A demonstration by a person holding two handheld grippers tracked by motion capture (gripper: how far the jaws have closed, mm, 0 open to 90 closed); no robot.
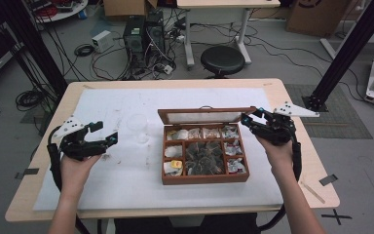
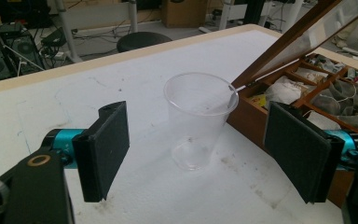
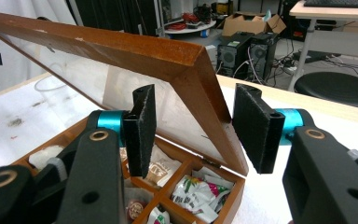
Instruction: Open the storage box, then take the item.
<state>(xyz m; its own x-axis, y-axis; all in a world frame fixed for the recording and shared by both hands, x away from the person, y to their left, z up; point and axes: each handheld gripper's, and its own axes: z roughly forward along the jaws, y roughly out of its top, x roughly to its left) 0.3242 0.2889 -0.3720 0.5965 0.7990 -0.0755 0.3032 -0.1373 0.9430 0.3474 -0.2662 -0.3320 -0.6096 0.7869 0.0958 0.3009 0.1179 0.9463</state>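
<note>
We see the box (image 1: 204,179) at mid-table, its lid (image 1: 207,115) raised and tilted back. Right gripper (image 1: 250,119) at the lid's right corner, jaws wide, straddling the frame edge (image 3: 200,79); contact unclear. Left gripper (image 1: 104,133) wide, holding nothing, facing the cup (image 2: 199,119), which stands upright just left of the box.

Clear plastic cup (image 2: 199,119): stood upright, empty, on white mat just beside wooden box. Wooden compartment box (image 1: 204,178): sat open, glass-paned lid (image 3: 121,51) raised, compartments filled with packets.
</note>
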